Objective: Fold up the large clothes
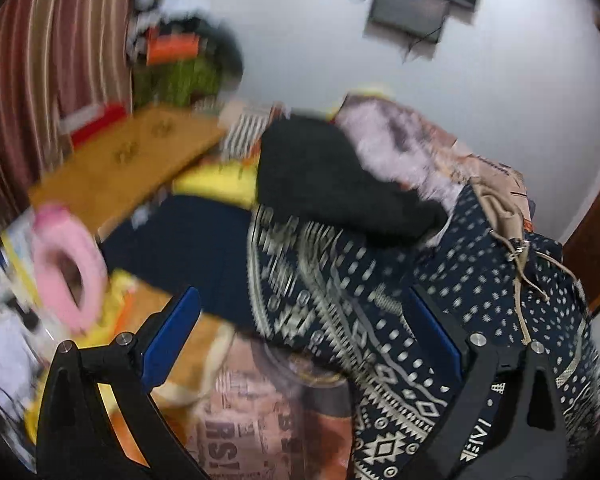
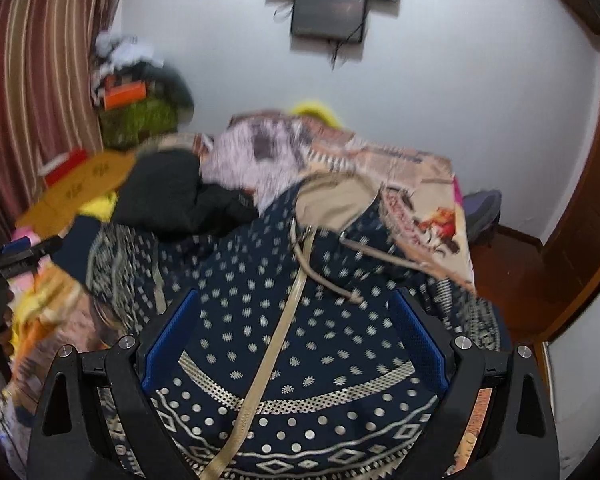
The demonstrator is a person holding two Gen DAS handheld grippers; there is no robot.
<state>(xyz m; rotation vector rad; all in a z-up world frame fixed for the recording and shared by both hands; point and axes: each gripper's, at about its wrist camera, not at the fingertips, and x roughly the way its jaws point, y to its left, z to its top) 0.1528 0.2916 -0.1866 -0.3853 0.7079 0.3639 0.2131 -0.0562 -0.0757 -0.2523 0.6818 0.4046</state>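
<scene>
our right gripper [image 2: 296,344] is spread wide, blue pads [image 2: 168,340] apart and empty, hovering over the navy printed garment [image 2: 300,360] that fills the view at 6 o'clock. its cloth is dark navy with cream dots, diamond bands and a tan ribbon tie [image 2: 272,344] running down the middle. our left gripper [image 1: 304,340] is likewise spread, nothing between its pads; the same garment [image 1: 380,320] lies crumpled from centre toward 4 o'clock. at 12 o'clock of it sits a black garment [image 1: 324,176], with a lilac cloth [image 1: 396,148] beyond. a pink ring [image 1: 68,268] lies at 9 o'clock. all rests on a newspaper-print bedsheet [image 1: 260,420].
</scene>
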